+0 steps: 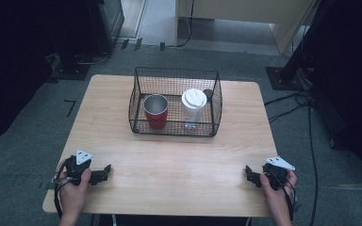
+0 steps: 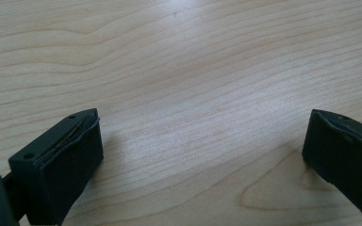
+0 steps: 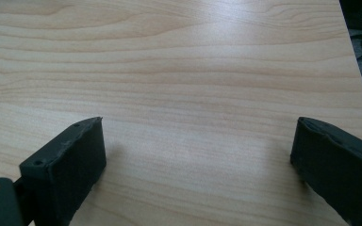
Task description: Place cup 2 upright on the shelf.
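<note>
While both grippers are held low at near table edge, step is judged as start or rest: nothing grasped. Left gripper point(image 1: 104, 169) jaws spread wide, empty; right gripper point(image 1: 248, 172) likewise wide, empty. Red cup point(image 1: 156, 112), smooth cylinder with metal-lined mouth, and white lidded cup point(image 1: 193, 108) stand upright side by side inside black wire basket point(image 1: 136, 101), well apart from grippers. Forward reach over basket rim judged needed next. Table point(image 1: 179, 155): pale wood-grain laminate, rounded corners.
</note>
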A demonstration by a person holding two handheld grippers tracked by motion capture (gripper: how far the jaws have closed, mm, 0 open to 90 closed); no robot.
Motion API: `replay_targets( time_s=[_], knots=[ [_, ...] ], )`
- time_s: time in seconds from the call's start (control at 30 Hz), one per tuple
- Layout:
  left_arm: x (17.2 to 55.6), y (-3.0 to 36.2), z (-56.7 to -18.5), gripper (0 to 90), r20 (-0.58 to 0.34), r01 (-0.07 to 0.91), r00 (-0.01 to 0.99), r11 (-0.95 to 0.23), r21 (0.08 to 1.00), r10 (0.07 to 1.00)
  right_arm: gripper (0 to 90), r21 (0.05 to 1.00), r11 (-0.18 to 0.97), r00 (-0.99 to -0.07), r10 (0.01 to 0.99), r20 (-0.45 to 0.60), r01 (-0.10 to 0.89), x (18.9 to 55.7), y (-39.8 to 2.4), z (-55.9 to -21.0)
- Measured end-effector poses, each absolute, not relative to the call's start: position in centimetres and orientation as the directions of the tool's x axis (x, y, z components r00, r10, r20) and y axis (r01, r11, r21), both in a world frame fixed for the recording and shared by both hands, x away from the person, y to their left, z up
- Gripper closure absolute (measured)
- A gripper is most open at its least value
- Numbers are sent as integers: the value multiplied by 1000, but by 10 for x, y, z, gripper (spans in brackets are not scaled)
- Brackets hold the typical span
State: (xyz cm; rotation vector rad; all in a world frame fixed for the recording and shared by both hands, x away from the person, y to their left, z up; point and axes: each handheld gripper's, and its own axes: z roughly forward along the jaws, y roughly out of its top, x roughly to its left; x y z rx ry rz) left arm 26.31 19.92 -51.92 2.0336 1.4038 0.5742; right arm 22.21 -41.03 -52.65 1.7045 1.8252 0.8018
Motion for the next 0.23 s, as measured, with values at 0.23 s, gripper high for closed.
replay_targets(
  time_s=[0.23],
  knots=[
    [263, 199, -519, 0, 13, 681, 343, -258, 685, 939, 34, 720, 17, -53, 998, 28, 694, 215, -408, -527]
  ],
)
